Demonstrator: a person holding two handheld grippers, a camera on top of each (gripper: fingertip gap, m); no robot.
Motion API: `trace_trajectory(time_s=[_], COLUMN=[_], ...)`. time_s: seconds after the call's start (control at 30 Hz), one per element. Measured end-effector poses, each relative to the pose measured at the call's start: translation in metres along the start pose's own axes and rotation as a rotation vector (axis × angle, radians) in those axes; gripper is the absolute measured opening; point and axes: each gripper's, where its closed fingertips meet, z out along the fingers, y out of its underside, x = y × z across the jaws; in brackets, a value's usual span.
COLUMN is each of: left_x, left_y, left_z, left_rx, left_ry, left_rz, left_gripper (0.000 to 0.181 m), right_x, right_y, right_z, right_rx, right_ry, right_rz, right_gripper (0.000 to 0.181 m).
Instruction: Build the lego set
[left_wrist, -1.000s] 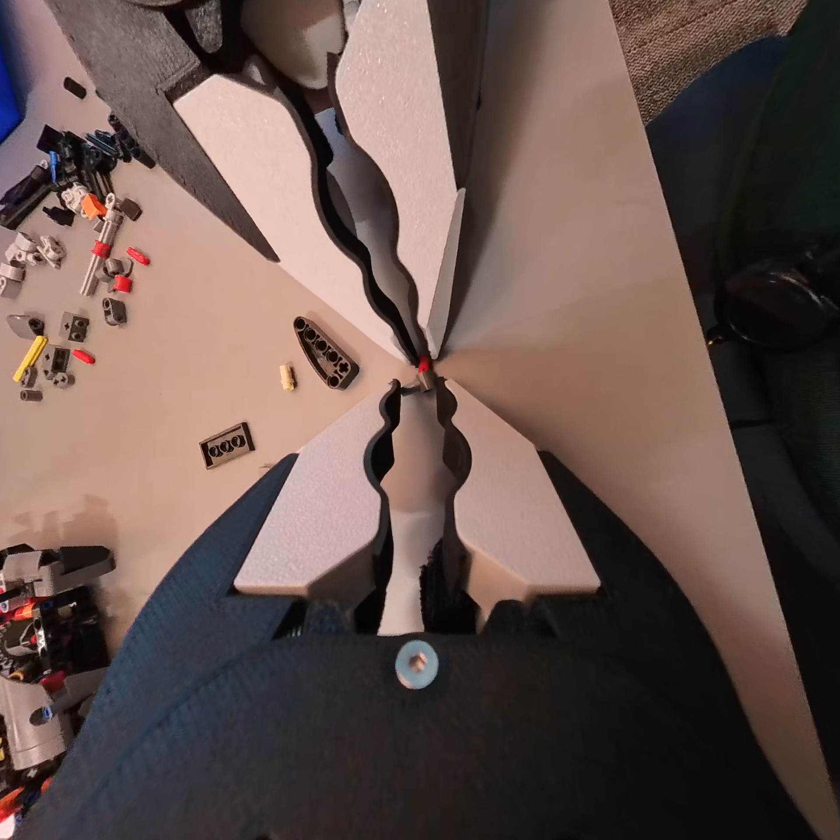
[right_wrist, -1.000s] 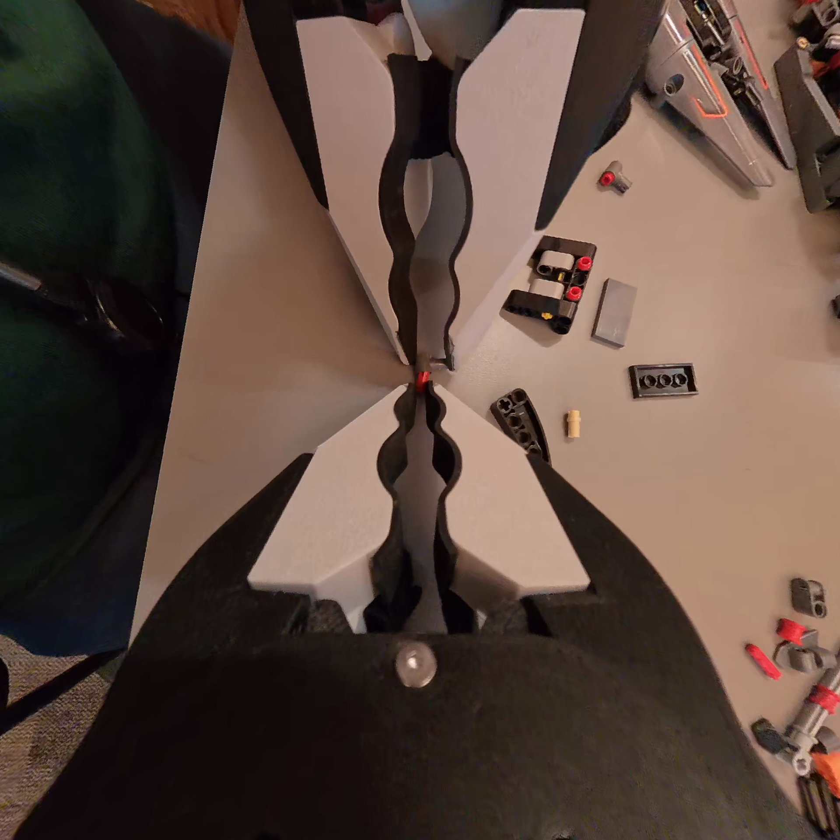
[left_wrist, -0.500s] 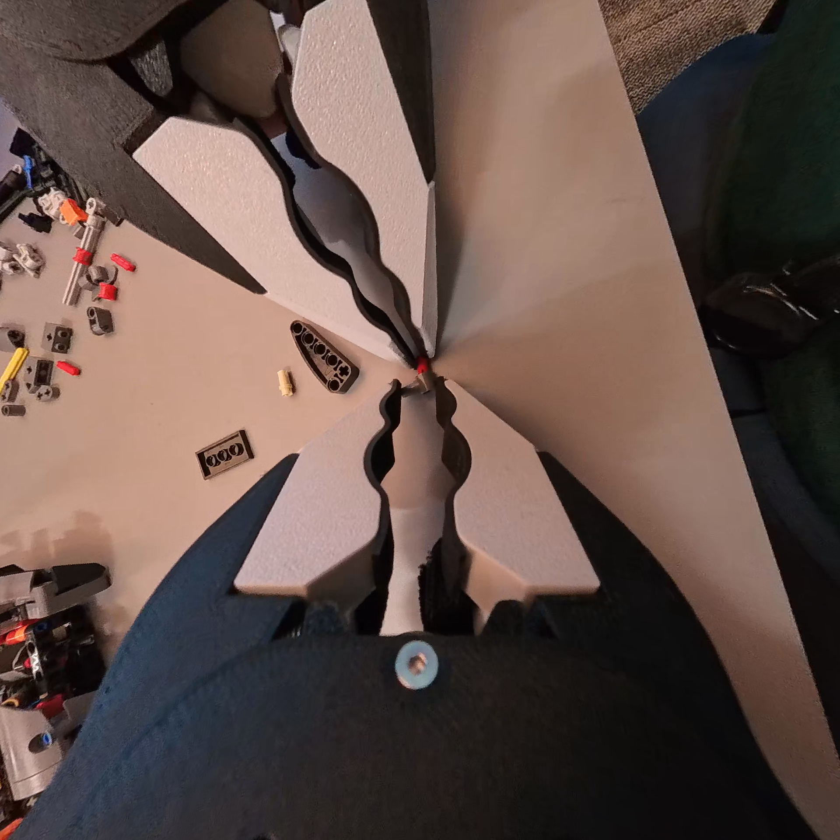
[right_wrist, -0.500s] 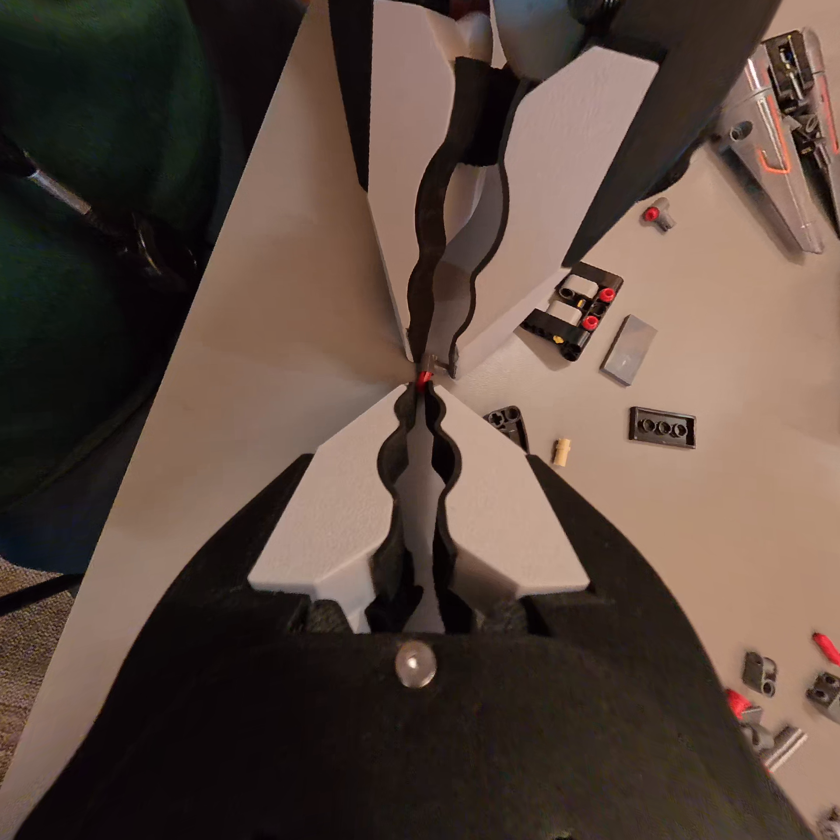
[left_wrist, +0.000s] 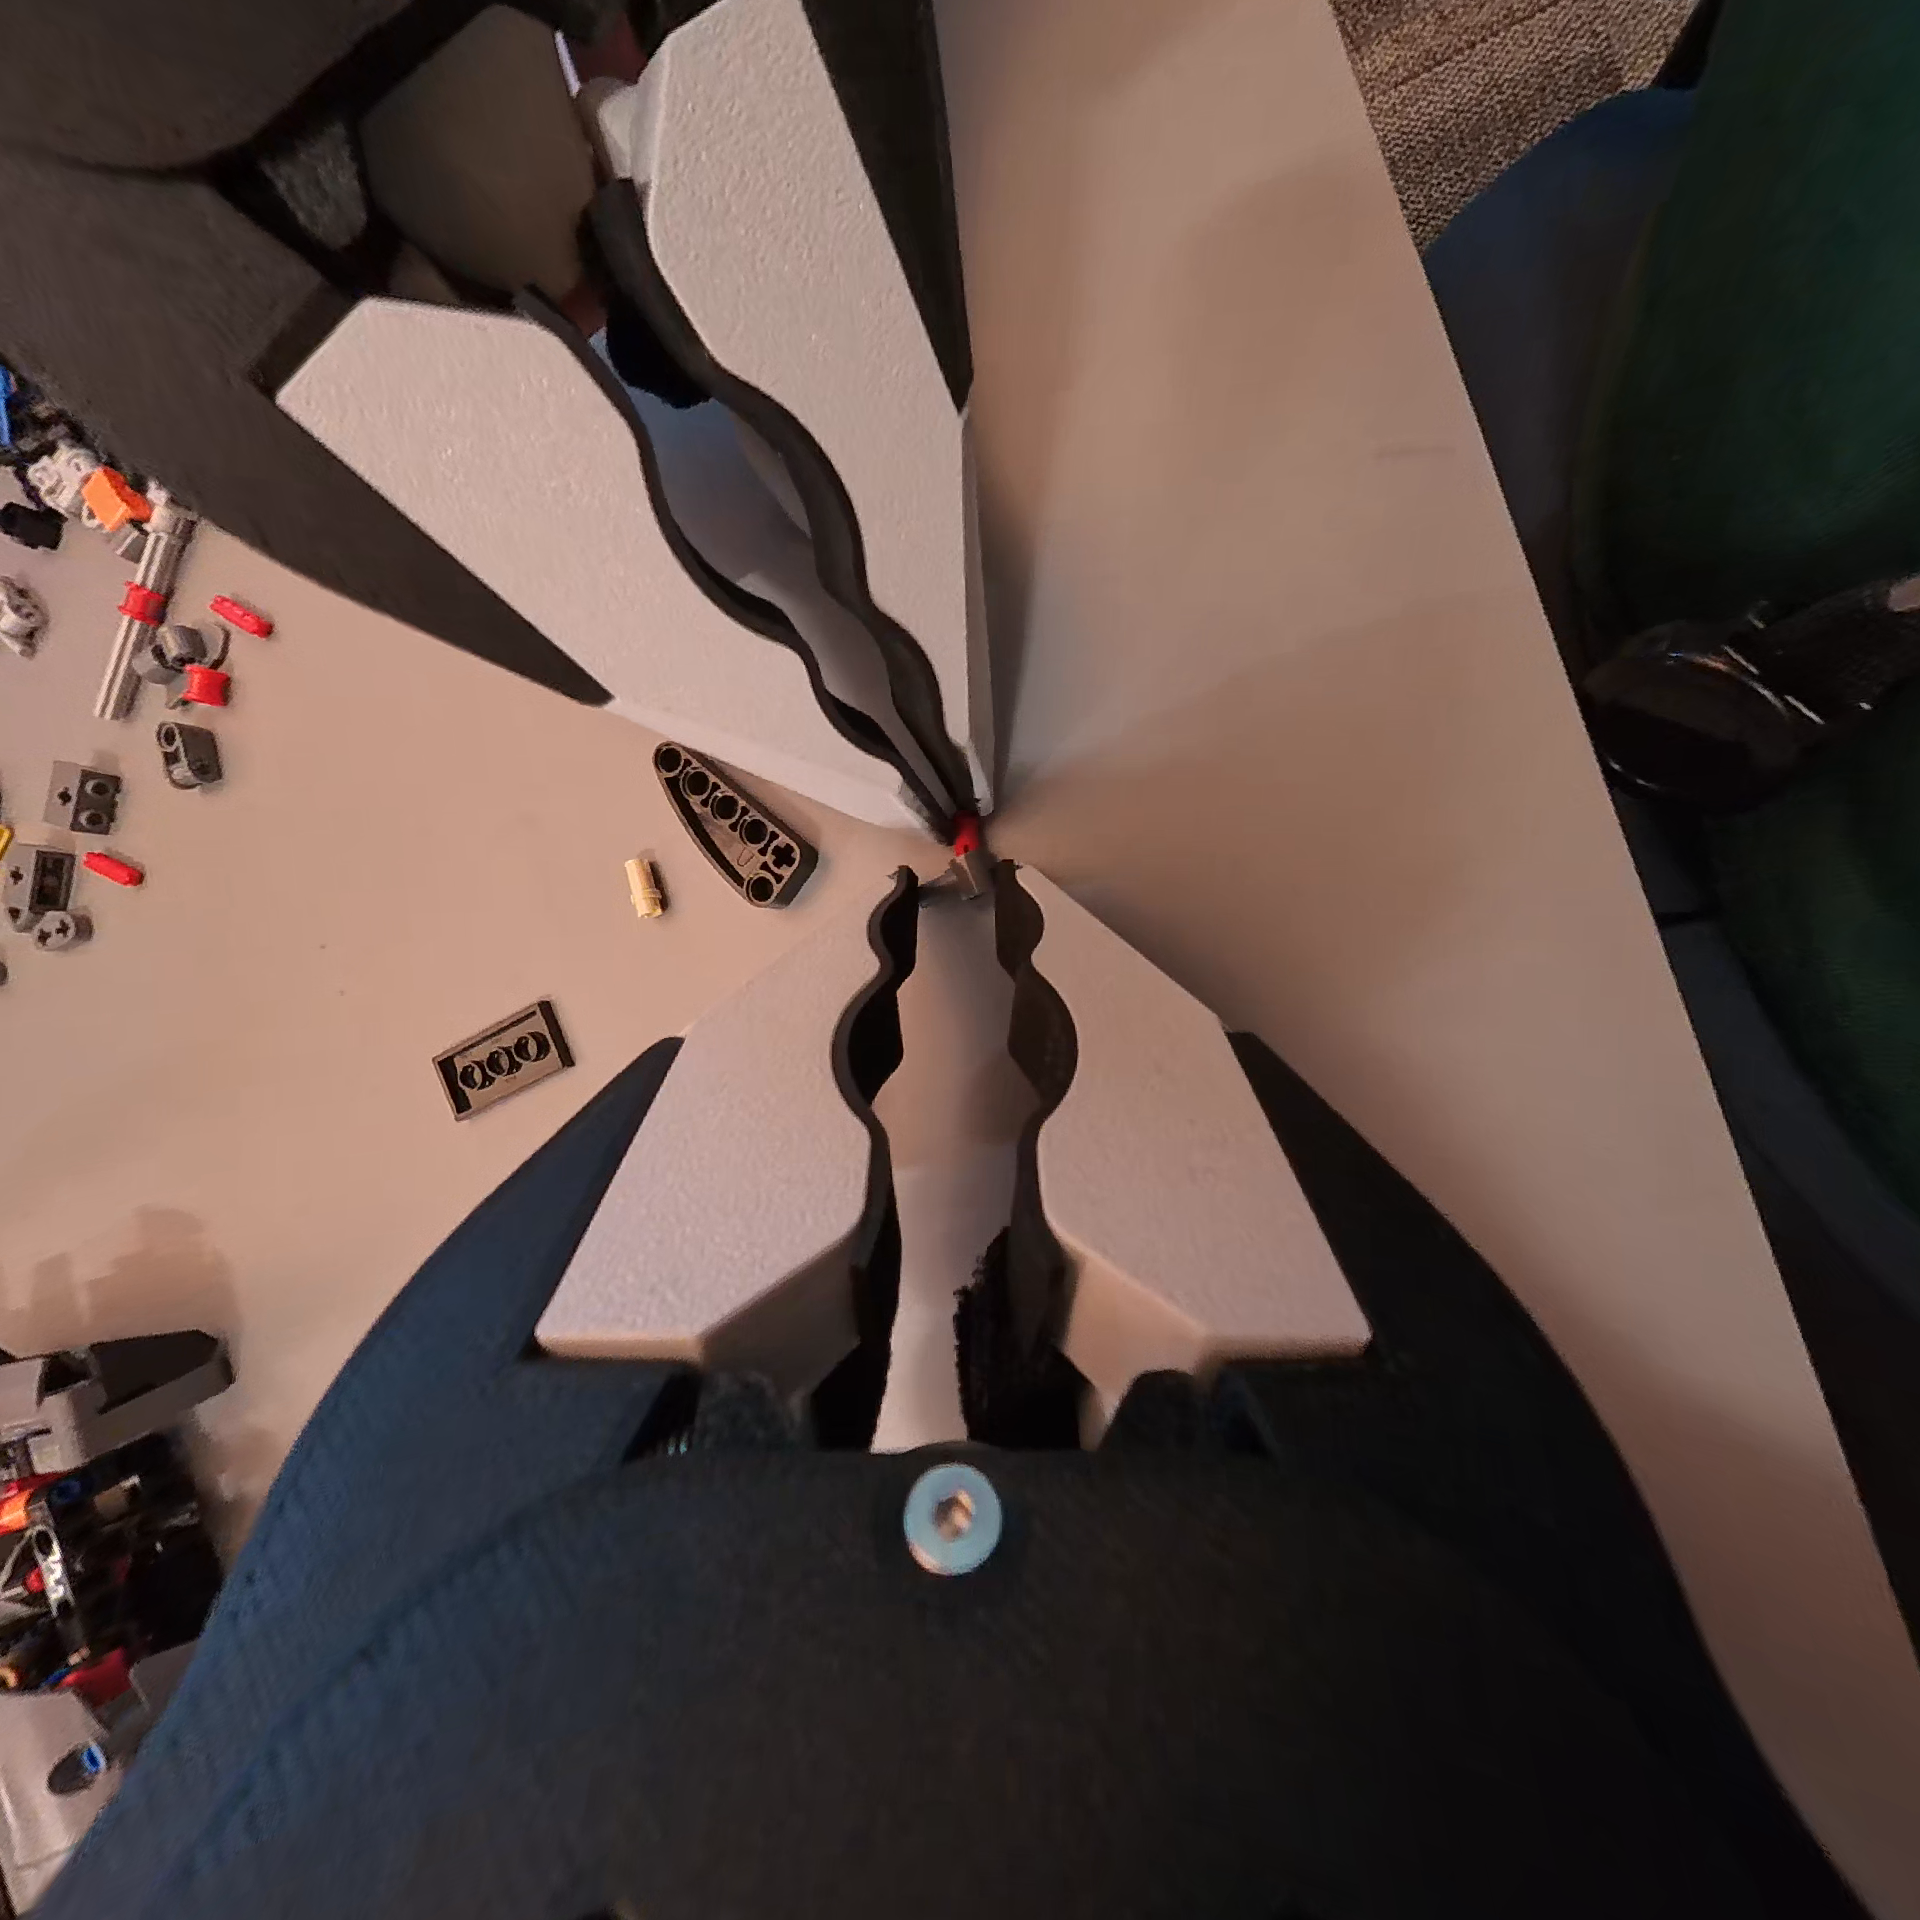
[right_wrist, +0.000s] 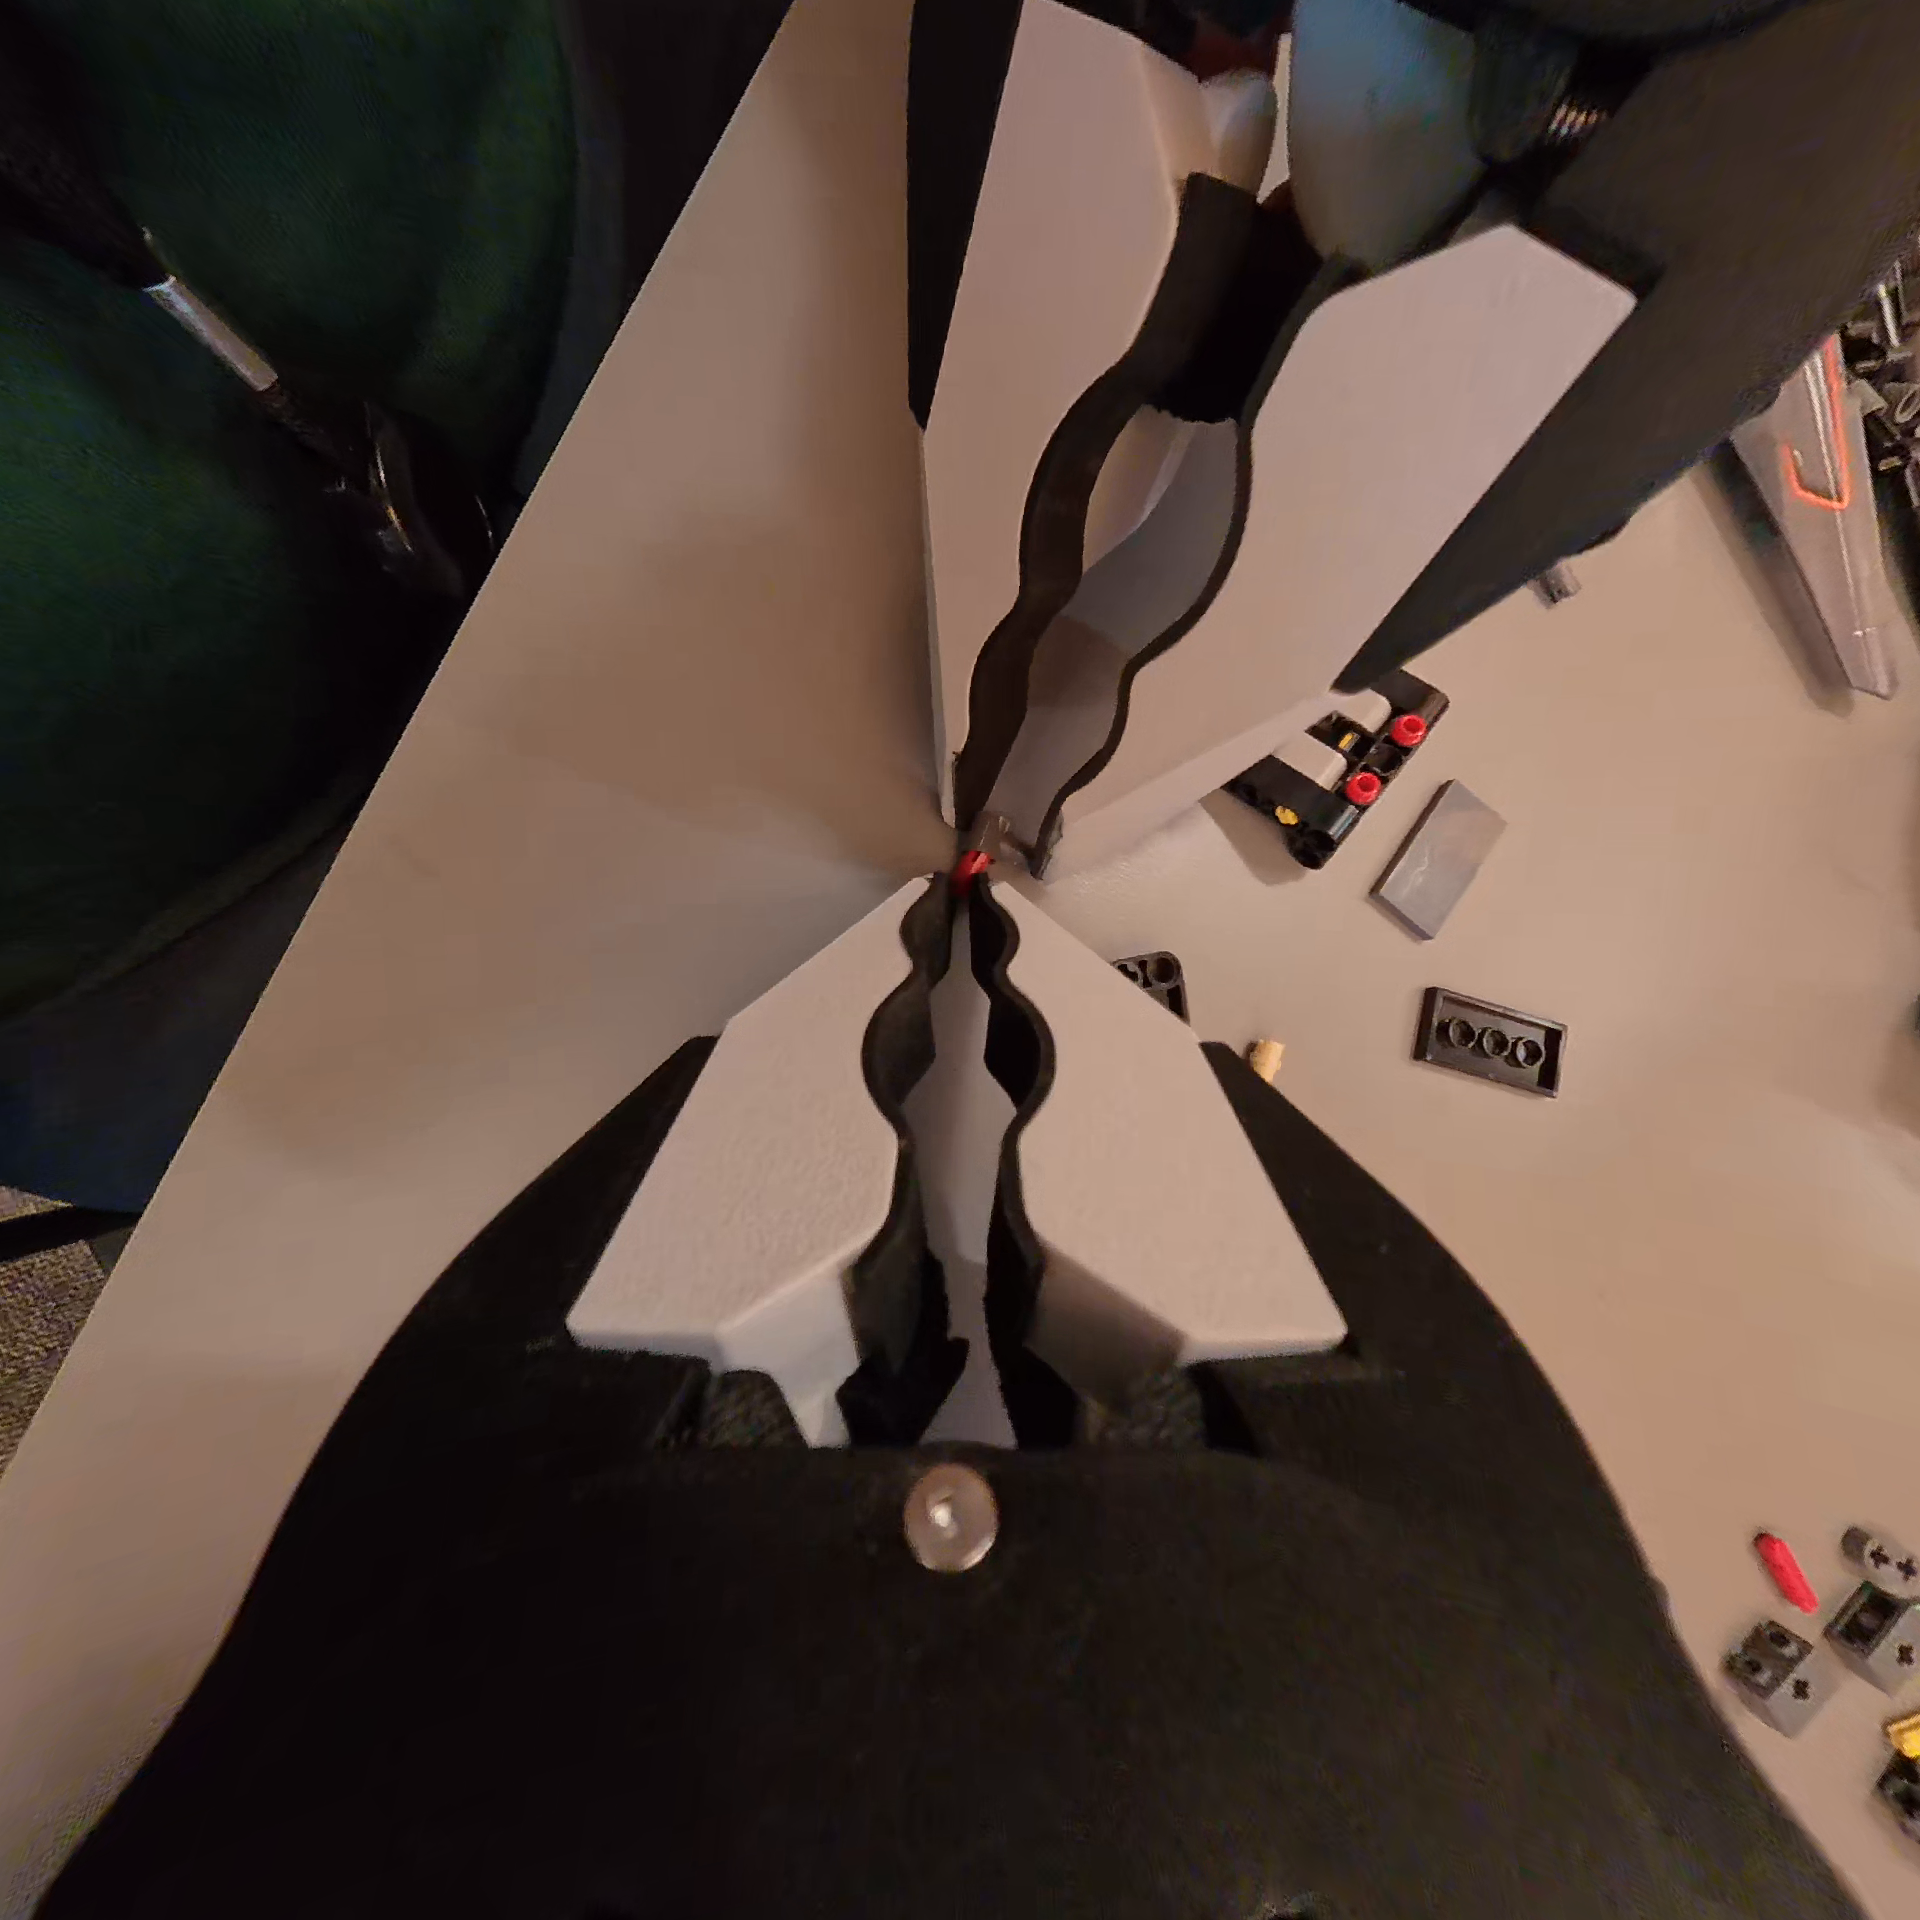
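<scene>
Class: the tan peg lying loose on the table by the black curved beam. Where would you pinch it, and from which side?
Pinch the tan peg across its middle from above: it lies flat, apart from the black curved beam, with bare table either side.

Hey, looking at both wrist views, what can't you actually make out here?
- Whether the red pin is seated in the grey connector: both views, too small, pinched between fingertips.
- Curved black beam: right wrist view, mostly behind the right hand-held gripper.
- Grey built model: left wrist view, cut by the frame edge.
</scene>
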Motion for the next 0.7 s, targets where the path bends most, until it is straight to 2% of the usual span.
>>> trace_trajectory(time_s=[0.03, 0.7], left_x=[0.0001, -0.0015], left_y=[0.0000, -0.0014], left_z=[-0.0001, 0.0016], left_rx=[0.000, 0.022], left_ry=[0.006, 0.036], left_rz=[0.001, 0.024], left_gripper=[0.013, 0.013], right_x=[0.0000, 0.0005], right_y=[0.0000, 0.0028], right_z=[0.0000, -0.0016], right_rx=[0.002, 0.021], right_ry=[-0.003, -0.071], right_rz=[-0.006, -0.023], right_gripper=[0.001, 0.001])
